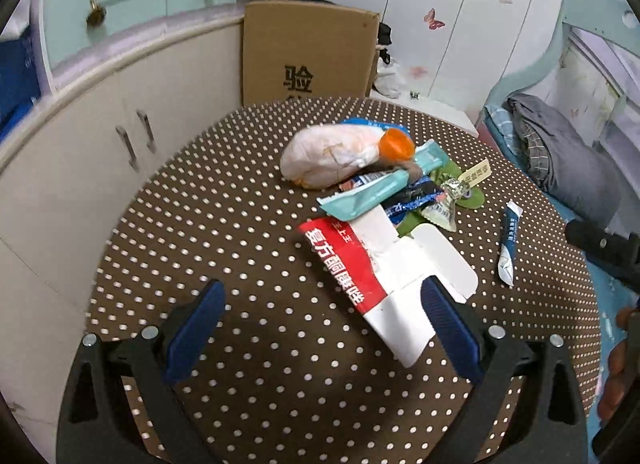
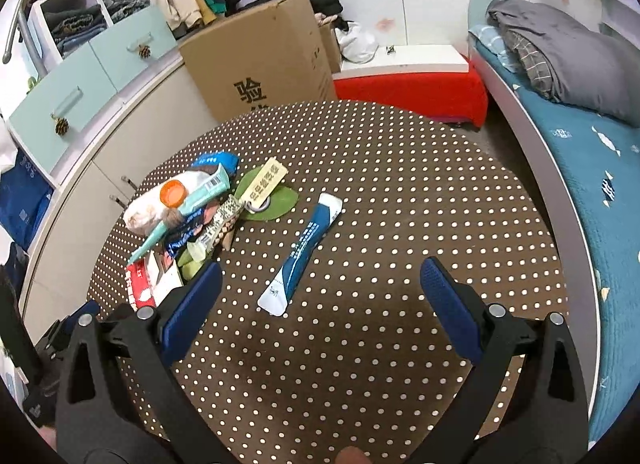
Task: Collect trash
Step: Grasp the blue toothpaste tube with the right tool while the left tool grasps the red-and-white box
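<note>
A heap of trash lies on a brown polka-dot table (image 1: 240, 232) (image 2: 400, 192): a crumpled white bag (image 1: 328, 156) (image 2: 144, 212), an orange cap (image 1: 396, 144) (image 2: 173, 193), a teal wrapper (image 1: 372, 192) (image 2: 188, 204), and a flattened red-and-white box (image 1: 380, 276) (image 2: 148, 284). A blue-and-white sachet (image 1: 508, 248) (image 2: 304, 252) lies apart from the heap. My left gripper (image 1: 320, 300) is open, its right finger over the box's near end. My right gripper (image 2: 320, 280) is open, with the sachet just beyond its fingertips.
A cardboard box (image 1: 308, 52) (image 2: 260, 64) stands behind the table beside white cabinets (image 1: 80, 168). A bed with a blue cover (image 2: 592, 168) and grey bedding (image 2: 560, 52) runs along the right. A red stool (image 2: 412, 92) sits beyond the table.
</note>
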The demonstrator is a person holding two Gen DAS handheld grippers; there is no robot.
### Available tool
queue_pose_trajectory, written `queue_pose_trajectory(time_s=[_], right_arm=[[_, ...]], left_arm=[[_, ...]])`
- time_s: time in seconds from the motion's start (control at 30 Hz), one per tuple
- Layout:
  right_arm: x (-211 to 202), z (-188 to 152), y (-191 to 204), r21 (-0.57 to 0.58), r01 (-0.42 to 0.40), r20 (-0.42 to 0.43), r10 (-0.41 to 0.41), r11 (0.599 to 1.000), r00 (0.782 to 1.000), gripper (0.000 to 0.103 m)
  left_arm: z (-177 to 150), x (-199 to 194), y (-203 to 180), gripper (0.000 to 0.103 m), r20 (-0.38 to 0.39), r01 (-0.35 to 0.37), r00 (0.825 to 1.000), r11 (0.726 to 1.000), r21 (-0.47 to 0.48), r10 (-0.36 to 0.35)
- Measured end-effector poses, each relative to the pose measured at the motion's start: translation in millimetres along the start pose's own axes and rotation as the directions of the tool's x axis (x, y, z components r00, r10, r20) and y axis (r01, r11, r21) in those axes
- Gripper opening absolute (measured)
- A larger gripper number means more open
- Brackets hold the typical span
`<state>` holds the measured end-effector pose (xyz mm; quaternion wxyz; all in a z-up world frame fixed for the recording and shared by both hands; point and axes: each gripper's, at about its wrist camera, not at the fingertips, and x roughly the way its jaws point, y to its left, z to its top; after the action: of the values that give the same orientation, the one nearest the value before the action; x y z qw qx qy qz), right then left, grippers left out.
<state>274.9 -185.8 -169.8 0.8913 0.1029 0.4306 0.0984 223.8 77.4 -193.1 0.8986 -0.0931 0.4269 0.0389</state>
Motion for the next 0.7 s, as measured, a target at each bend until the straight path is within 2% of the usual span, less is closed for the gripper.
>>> queue_pose_trajectory(time_s=[0.17, 0.2, 0.27, 0.33, 0.43, 0.5, 0.57, 0.6, 0.63, 0.7], right_arm=[[12, 1, 1, -0.009, -0.006, -0.018, 0.006, 1.000, 1.000, 0.097], [16, 1, 2, -0.009, -0.006, -0.021, 0.006, 1.000, 1.000, 0.097], [24, 2, 2, -0.012, -0.004, -0.029, 0.004, 1.000, 1.000, 0.097], [34, 4, 4, -0.018, 0.000, -0.036, -0.001, 1.000, 0.999, 0.097], [48, 8, 9, -0.034, 0.023, -0.040, -0.024, 0.999, 0.999, 0.096], [57, 10, 13, -0.054, 0.042, -0.040, -0.044, 0.998, 0.998, 0.083], [69, 10, 17, -0.071, 0.055, -0.062, -0.059, 0.996, 0.996, 0.052], [72, 9, 20, -0.094, 0.072, -0.052, -0.078, 0.993, 0.996, 0.045], [74, 8, 22, -0.115, 0.081, -0.048, -0.087, 0.990, 0.995, 0.030], [73, 5, 21, -0.124, 0.062, -0.054, -0.069, 0.990, 0.996, 0.016]], left_arm=[[2, 20, -6, 0.094, -0.053, 0.086, 0.995, 0.996, -0.037, -0.087], [2, 23, -7, 0.081, -0.060, 0.101, 0.993, 0.994, -0.042, -0.103], [1, 26, -15, 0.064, -0.055, 0.114, 0.992, 0.993, -0.023, -0.115], [1, 30, -22, 0.039, -0.061, 0.126, 0.990, 0.992, -0.008, -0.126], [1, 32, -27, 0.028, -0.056, 0.133, 0.990, 0.991, 0.000, -0.133], [1, 30, -29, 0.025, -0.045, 0.135, 0.990, 0.991, 0.015, -0.135], [0, 26, -32, 0.024, -0.037, 0.139, 0.990, 0.990, 0.028, -0.138], [-1, 24, -32, 0.023, -0.034, 0.140, 0.990, 0.990, 0.034, -0.138], [-2, 21, -32, 0.021, -0.031, 0.143, 0.989, 0.989, 0.038, -0.142], [-3, 16, -33, 0.019, -0.024, 0.147, 0.989, 0.988, 0.046, -0.146]])
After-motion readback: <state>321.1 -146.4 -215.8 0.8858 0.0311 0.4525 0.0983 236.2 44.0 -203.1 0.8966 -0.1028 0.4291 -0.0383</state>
